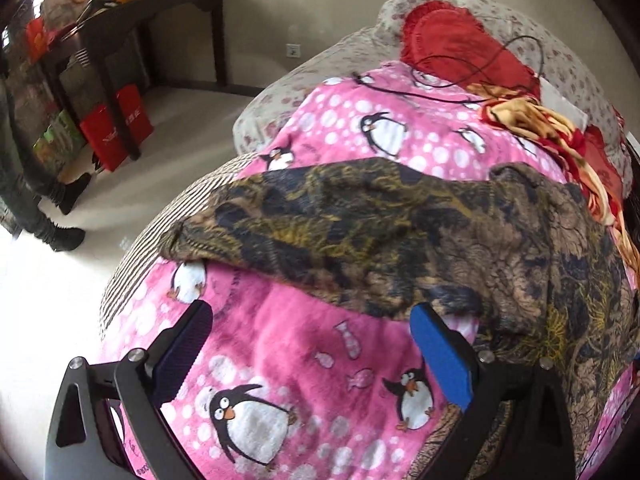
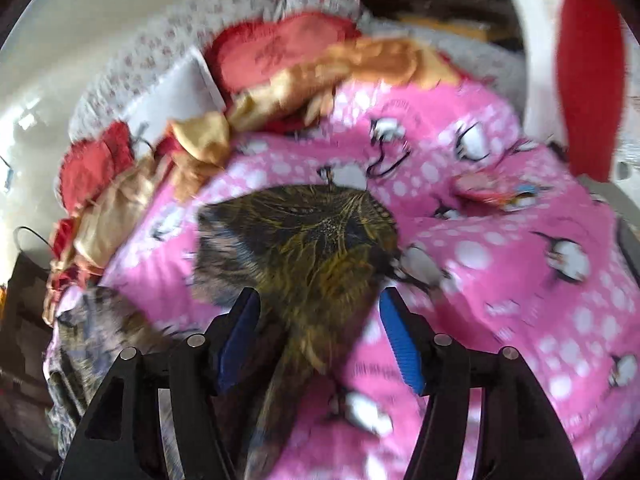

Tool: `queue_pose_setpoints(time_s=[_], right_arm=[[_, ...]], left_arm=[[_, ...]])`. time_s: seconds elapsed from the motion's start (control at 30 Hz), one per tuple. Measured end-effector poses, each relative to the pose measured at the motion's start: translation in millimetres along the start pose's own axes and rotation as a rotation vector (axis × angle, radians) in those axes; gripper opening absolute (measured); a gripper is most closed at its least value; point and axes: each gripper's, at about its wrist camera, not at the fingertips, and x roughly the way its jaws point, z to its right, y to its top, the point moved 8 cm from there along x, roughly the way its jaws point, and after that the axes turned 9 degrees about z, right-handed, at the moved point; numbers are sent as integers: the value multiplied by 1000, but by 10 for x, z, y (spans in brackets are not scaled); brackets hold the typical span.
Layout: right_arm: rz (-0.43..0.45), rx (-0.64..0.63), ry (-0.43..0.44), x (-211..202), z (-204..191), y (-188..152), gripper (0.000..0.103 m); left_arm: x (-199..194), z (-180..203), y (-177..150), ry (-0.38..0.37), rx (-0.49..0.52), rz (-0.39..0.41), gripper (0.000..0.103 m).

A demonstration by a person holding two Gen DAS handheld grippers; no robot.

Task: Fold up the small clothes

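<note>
A dark patterned garment (image 1: 380,232) in navy, gold and brown lies spread across a pink penguin blanket (image 1: 304,360) on the bed. My left gripper (image 1: 312,316) is open and empty just above the blanket; its right blue pad (image 1: 440,356) is at the garment's lower edge. In the blurred right wrist view the same garment (image 2: 312,240) lies ahead, with a fold of it running between the fingers of my right gripper (image 2: 320,304), which stands open over it.
Red and gold bedding (image 1: 532,120) and a red cushion (image 1: 452,40) lie at the head of the bed with a black cable (image 1: 480,68). A dark table (image 1: 132,24), red bags (image 1: 116,128) and a person's boots (image 1: 64,236) are on the floor at left.
</note>
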Motion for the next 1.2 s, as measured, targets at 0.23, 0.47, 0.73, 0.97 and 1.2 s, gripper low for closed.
queue_pose_setpoints(time_s=[0.23,0.47,0.73,0.97,1.2], right_arm=[[240,-8,-132,-547,313,217,7],[123,21,-198,-680,608,113,23],[117,-172,88,-1212,-583,-294,32],[10,-315,273,-1214,-1509,-991,32],[-55,-380,333,-1134,-1859,-1407,32]], left_arm=[[-1,-194,51,29,-30,15,101],[227,-461,96,-5,-251,-15,101],[450,-468,182,17,-264,-24,101],[673,-610,270,31,-354,-22,87],[379,-395,512,-93,-350,36,3]])
